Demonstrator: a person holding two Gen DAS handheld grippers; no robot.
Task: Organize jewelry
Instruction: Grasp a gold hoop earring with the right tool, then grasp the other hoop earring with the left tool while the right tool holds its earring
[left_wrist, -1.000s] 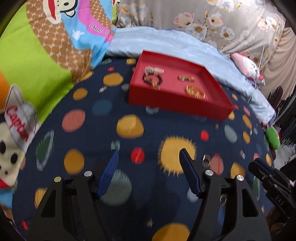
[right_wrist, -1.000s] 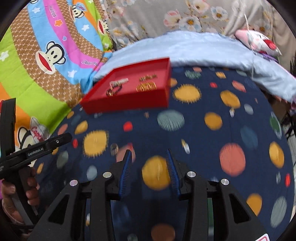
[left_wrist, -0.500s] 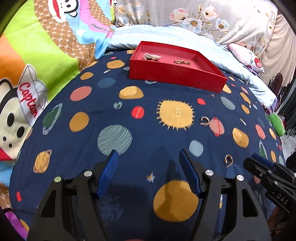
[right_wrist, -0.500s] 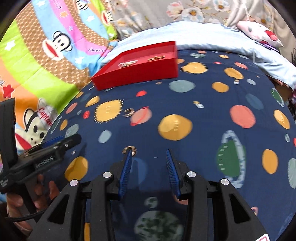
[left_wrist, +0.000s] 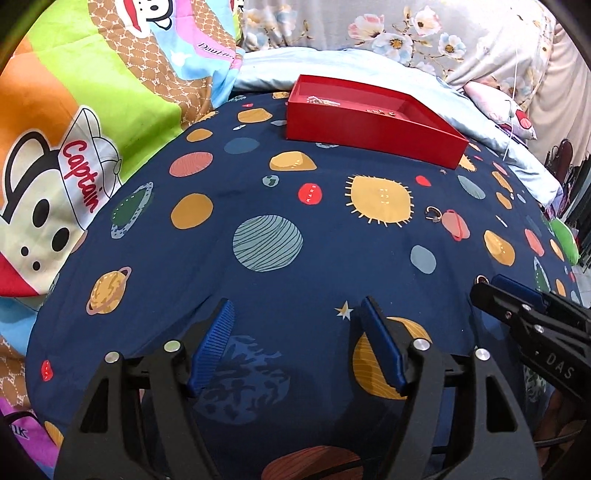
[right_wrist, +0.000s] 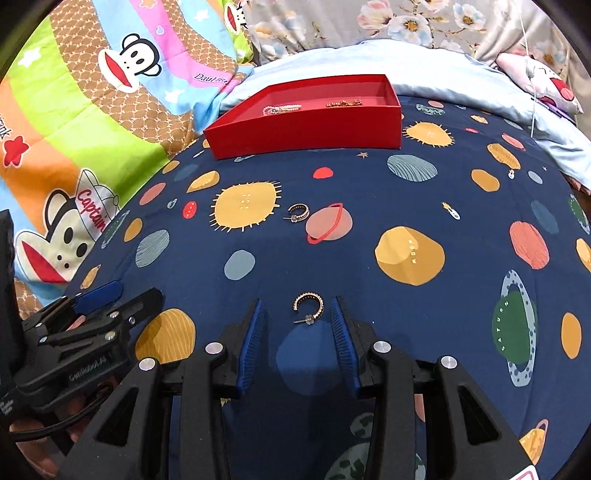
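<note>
**Two grippers low over the planet-print bedspread, one hoop earring framed between the right pads**

Left wrist view: a navy bedspread (left_wrist: 258, 184) printed with planets and suns covers the bed; a bright cartoon-monkey quilt (left_wrist: 92, 122) lies along its left edge, with a pale blue sheet (left_wrist: 461, 99) and floral fabric (left_wrist: 406, 33) at the back. The red tray (left_wrist: 369, 127) sits at the far end of the bedspread, beads and gold pieces just visible over its wall. The left gripper (left_wrist: 297, 321) hangs released over bare cloth, nothing between its blue pads; its jaws have just been opening wider. One hoop earring (left_wrist: 432, 214) lies beside a pink ringed planet, well ahead and to the right. The right gripper (left_wrist: 517, 295) pokes in at the right edge. Compared with a second ago, the tray sits farther off and more of the near cloth shows.

Right wrist view: same bedspread, quilt on the left. The right gripper (right_wrist: 297, 314) stands part-open, and a second gold hoop earring (right_wrist: 308, 306) lies on the cloth between its pad tips, touching neither. A second ago that spot held only printed cloth. The other earring (right_wrist: 298, 212) lies farther ahead, between a yellow sun and the pink planet. The tray (right_wrist: 306, 125) holds a pearl piece (right_wrist: 282, 109) and a gold piece (right_wrist: 343, 104). The left gripper (right_wrist: 99, 295) enters at lower left, held by a hand; nothing blocks the near earring.
</note>
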